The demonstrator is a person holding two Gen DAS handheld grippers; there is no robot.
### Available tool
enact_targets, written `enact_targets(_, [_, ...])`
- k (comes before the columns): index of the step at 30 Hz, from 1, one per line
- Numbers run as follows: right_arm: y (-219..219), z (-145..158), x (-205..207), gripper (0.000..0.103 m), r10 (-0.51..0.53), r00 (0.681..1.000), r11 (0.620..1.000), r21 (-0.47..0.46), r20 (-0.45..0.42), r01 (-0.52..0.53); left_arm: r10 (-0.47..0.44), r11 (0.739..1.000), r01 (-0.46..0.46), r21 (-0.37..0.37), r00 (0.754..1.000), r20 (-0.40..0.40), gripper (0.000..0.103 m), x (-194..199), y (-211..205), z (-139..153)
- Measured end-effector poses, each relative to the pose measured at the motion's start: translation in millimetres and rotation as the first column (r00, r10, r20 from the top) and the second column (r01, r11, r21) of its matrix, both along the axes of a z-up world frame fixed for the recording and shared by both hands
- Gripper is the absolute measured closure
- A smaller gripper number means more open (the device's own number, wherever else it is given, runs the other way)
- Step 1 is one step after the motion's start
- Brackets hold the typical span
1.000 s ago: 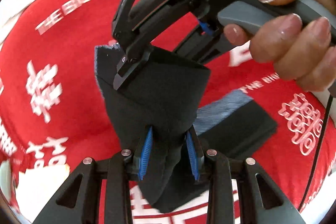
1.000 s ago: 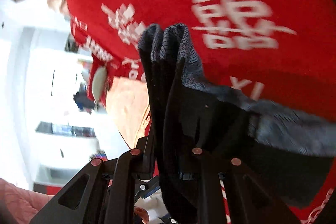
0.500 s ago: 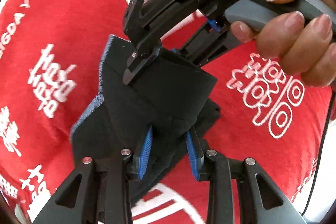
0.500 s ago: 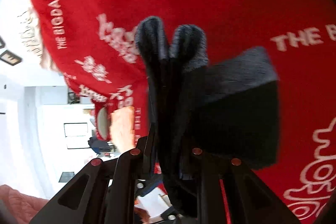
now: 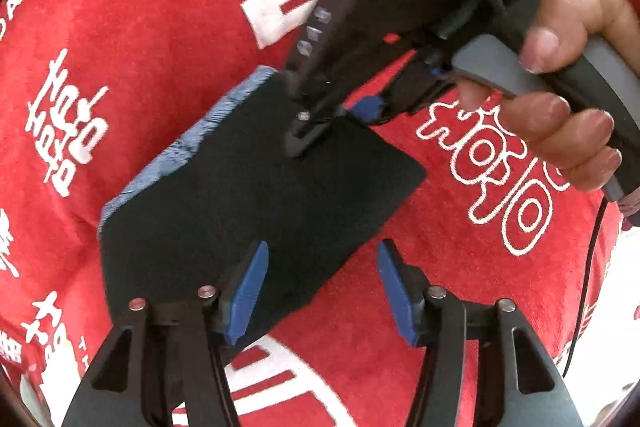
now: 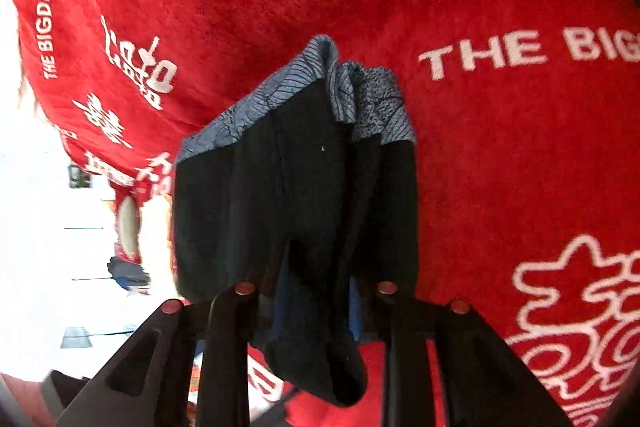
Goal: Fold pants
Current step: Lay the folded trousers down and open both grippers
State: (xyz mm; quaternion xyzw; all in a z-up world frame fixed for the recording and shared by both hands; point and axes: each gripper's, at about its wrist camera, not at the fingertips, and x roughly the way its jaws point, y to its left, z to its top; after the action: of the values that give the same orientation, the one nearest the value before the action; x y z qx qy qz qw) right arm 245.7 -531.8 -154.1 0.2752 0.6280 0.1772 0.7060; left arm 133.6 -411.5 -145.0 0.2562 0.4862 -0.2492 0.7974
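The black pants (image 5: 256, 211) with a blue-grey patterned waistband (image 5: 188, 143) lie folded into a flat block on the red cloth (image 5: 120, 27). My left gripper (image 5: 320, 287) is open above the block's near edge, blue pads apart, holding nothing. My right gripper (image 5: 308, 131), held by a hand, pinches the block's far edge. In the right wrist view the pants (image 6: 296, 195) fill the space between my right gripper's fingers (image 6: 316, 307), which are shut on the bunched fabric, waistband (image 6: 360, 99) at the far end.
The red cloth with white lettering (image 6: 480, 55) covers the whole work surface. Its edge drops off at the left in the right wrist view, with a bright white room (image 6: 40, 227) beyond. A black cable (image 5: 588, 267) hangs at the right.
My left gripper has let go of the pants and opened. The pants have come down from a hanging bunch to a flat folded block on the cloth. My right gripper still grips them.
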Motion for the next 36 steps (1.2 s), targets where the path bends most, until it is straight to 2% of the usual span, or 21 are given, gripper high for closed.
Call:
enact_targets(1, [-4.0,2.4,-7.2,0.069,0.006,1.000,1.000,-0.024,0.002,-0.006,0.019,1.000,-0.019,0.003,1.000,-0.001,0.045,1.1,5.5,5.6])
enact_targets(3, [-0.2,12.4,-13.6,0.058,0.025,1.000,0.991,-0.130,0.000,-0.025,0.054,0.999,-0.054,-0.005,0.998,-0.013,0.045,2.5,15.5,12.9])
enact_targets(8, [2.0,26.9,-32.7,0.058,0.073,0.997,0.958,-0.277,0.008,-0.068,0.179,0.984,-0.179,-0.002,0.983,-0.033,0.045,19.9,57.4,25.1])
enact_targets(12, [6.6,37.7,-45.4,0.058,0.064,0.998,0.939,-0.340,0.024,-0.052,0.269,0.963,-0.268,0.028,0.962,-0.053,0.045,37.4,93.6,15.4])
enact_targets(15, [11.1,40.2,-55.5,0.058,0.054,0.998,0.927,-0.374,0.024,-0.041,0.341,0.940,-0.339,0.039,0.936,-0.086,0.045,44.8,118.2,6.7])
enact_targets(19, [19.1,34.5,-61.5,0.058,0.049,0.999,0.911,-0.411,0.012,-0.040,0.445,0.895,-0.444,0.048,0.877,-0.182,0.045,54.2,149.5,-12.1])
enact_targets(22, [27.0,27.4,-61.1,0.058,0.045,0.999,0.896,-0.442,-0.002,-0.041,0.466,0.882,-0.470,0.031,0.860,-0.205,0.043,54.3,159.1,-18.3])
enact_targets(23, [28.5,26.6,-61.4,0.058,0.046,0.999,0.891,-0.452,-0.001,-0.042,0.467,0.881,-0.471,0.030,0.861,-0.203,0.039,54.6,159.8,-19.2])
enact_targets(24, [31.2,26.1,-61.6,0.058,0.054,0.999,0.881,-0.471,0.000,-0.048,0.472,0.879,-0.475,0.034,0.858,-0.202,0.025,55.2,160.6,-21.4])
enact_targets(25, [34.5,26.2,-61.9,0.058,0.062,0.998,0.872,-0.486,-0.001,-0.055,0.479,0.875,-0.483,0.035,0.852,-0.212,0.023,57.2,162.6,-24.1])
enact_targets(27, [42.2,24.6,-60.8,0.057,0.080,0.997,0.853,-0.517,-0.006,-0.072,0.493,0.864,-0.503,0.022,0.836,-0.239,0.023,58.8,166.4,-27.6])
enact_targets(36, [51.7,16.7,-58.8,0.052,0.090,0.996,0.813,-0.576,-0.024,-0.087,0.497,0.859,-0.511,0.013,0.829,-0.255,0.023,60.6,175.0,-29.6])
